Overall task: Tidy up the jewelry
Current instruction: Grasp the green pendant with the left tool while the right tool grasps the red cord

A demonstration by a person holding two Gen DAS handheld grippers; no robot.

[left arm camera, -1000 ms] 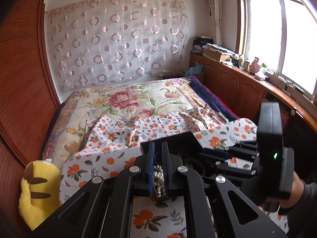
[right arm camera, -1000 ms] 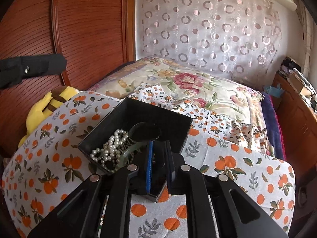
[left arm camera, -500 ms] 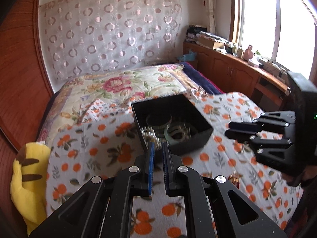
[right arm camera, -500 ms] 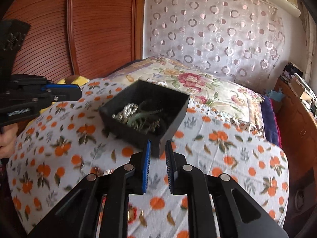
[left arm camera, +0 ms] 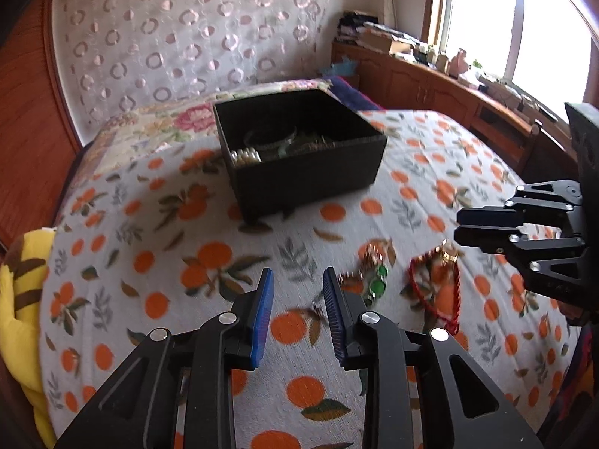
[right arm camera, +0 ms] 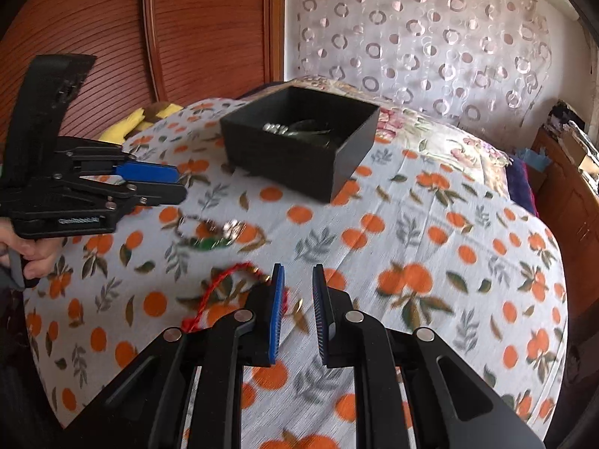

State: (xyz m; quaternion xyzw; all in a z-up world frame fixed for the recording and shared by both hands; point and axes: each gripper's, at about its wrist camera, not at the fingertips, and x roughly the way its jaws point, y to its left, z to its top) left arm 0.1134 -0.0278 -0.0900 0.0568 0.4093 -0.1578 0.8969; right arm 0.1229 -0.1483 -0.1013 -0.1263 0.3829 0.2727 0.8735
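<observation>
Jewelry still waits on the bed in two spots. From the left wrist, the black box (left arm camera: 299, 149) sits far back on the orange-print cloth (left arm camera: 149, 262), with white pearls (left arm camera: 245, 157) and green bangles (left arm camera: 269, 142) inside. A second ago this box was right under the left tool (left arm camera: 297, 284), and pearls were pinched between its blue pads. Now the pads hold nothing; they have just been opening and stand apart over bare cloth. A gold and green piece (left arm camera: 374, 277) lies just right of them. A red cord with a gold charm (left arm camera: 441, 280) lies further right, under the tips of the right tool (left arm camera: 458, 230).

From the right wrist, the box (right arm camera: 299, 149) is also further away than before, when the tool sat at its near corner. The right tool (right arm camera: 297, 280) has a small gap between its pads and grips nothing. The red cord (right arm camera: 209, 292) lies beside its left pad. The left tool (right arm camera: 179, 183) hovers above the gold and green piece (right arm camera: 213, 232).
</observation>
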